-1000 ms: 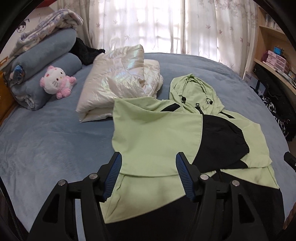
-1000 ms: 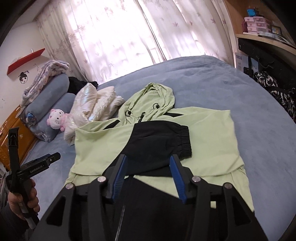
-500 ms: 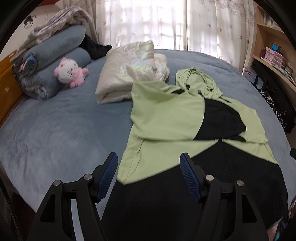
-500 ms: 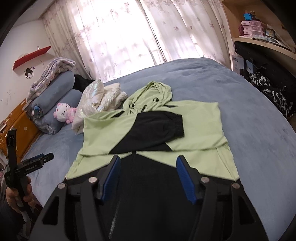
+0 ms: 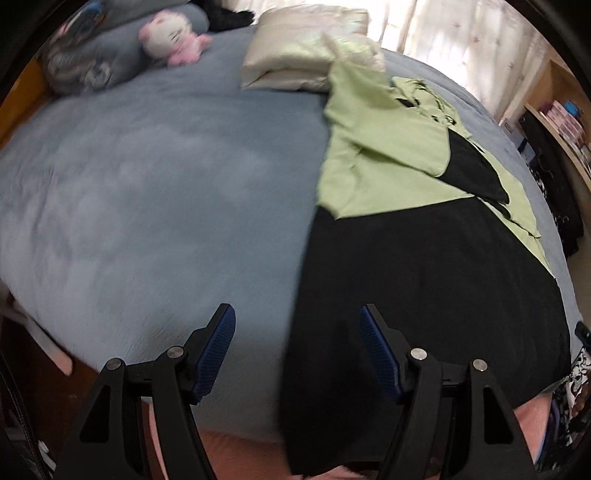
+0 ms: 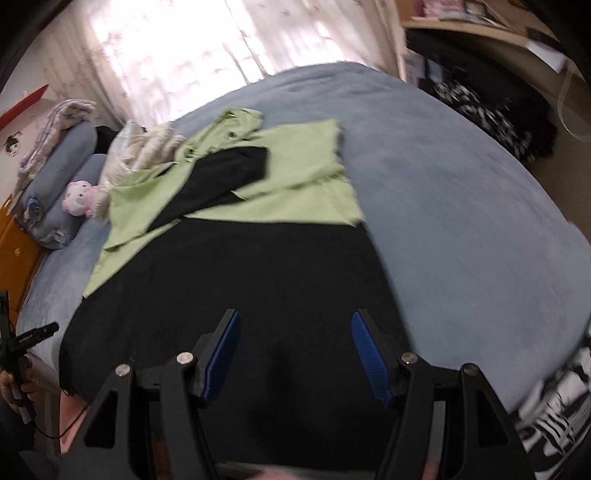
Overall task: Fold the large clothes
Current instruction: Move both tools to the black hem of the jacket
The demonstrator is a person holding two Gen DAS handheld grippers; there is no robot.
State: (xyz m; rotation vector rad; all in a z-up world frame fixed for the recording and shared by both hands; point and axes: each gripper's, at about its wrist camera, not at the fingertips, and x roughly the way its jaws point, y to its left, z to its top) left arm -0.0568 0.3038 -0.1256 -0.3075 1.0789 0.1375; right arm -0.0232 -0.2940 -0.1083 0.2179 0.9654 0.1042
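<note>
— Where's the garment sitting against the two tongs?

— The lime-green and black hooded jacket (image 6: 236,236) lies flat on the bed, sleeves crossed over its chest, hood pointing toward the window. The left gripper (image 5: 297,347) hangs over the jacket's black hem at its left edge: one blue pad over bare blanket, the other over black cloth. The right gripper (image 6: 295,349) is over the black lower part, near the right edge of the hem.

— Are they holding anything?

— No. Both stand with jaws apart, nothing pinched between the pads; I can't tell whether the tips touch the fabric.

— And the bed?

— A grey-blue plush blanket (image 5: 147,184) covers it. Beyond the jacket's hood lies a folded pearly-white puffy jacket (image 5: 303,55), touching the green shoulder. Farther left, a pink-and-white plush cat (image 5: 170,35) leans on rolled grey-blue bedding (image 6: 62,184).

— The room?

— White flower-print curtains (image 6: 177,55) glow with daylight, a wooden shelf (image 5: 557,129) stands on the right, and black-and-white patterned cloth (image 6: 491,118) is heaped beside the bed.
</note>
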